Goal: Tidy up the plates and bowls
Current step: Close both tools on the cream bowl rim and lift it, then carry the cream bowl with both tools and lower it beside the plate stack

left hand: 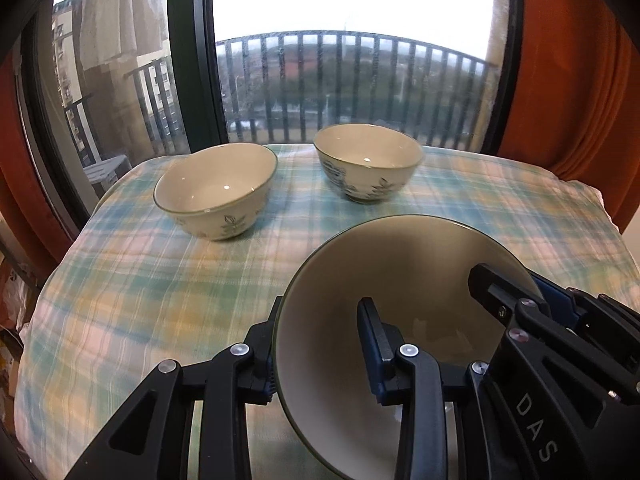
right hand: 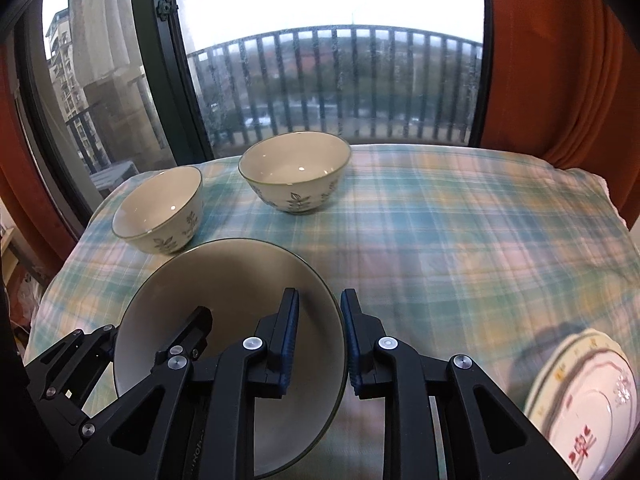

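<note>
1. The left gripper (left hand: 320,352) pinched the rim of the near bowl (left hand: 404,280), one finger inside and one outside the wall.
2. The right gripper (right hand: 320,344) pinched the same bowl's opposite rim (right hand: 240,280) in the same manner. The bowl sat tilted near the surface's near edge.
3. Risk: with two grips on one rim, uneven pull could twist or slip the glazed wall, and the bowl would probably drop.
4. Risk: a forward swing might strike the left far bowl (right hand: 160,212), which stood close by.
5. The right far bowl (right hand: 296,172) stood near the far edge; a patterned plate (right hand: 588,404) lay at the near right corner.
6. The surface (right hand: 460,240) carried a plaid cloth. A balcony window (right hand: 332,80) and orange curtains (right hand: 560,60) lay behind.
</note>
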Motion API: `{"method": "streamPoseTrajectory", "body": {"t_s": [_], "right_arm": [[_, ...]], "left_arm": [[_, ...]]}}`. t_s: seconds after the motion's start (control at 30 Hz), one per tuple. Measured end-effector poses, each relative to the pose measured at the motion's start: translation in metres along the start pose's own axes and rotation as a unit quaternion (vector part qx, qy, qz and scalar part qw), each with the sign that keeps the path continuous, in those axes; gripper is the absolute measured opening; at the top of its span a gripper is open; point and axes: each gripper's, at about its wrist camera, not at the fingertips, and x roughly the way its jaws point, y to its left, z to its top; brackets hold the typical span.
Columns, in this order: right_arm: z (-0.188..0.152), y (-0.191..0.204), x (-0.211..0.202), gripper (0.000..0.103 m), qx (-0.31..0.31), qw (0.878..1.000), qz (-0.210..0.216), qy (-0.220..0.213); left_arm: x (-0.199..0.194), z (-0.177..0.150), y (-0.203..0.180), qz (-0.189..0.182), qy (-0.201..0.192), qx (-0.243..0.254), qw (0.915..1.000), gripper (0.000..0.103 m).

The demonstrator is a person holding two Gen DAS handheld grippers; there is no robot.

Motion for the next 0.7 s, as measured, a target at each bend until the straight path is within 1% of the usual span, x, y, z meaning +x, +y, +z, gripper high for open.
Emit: {"method": "streamPoseTrajectory", "body": {"t_s": [0.37,0.7], "right_arm": [[-0.035,-0.025,-0.044,0.025,0.003,1.0,-0.005,-0.012],[-0.067,-0.053,-0.072,0.025,0.011,1.0,-0.012,-0.015]], "left_arm": [[-0.035,-0.033,-0.027,-0.005,-0.011,0.01,0.9999,0.033],[-0.055,-0.062,-0.054,-0.017,-0.01,0.015,0.9997,0.033]]}}
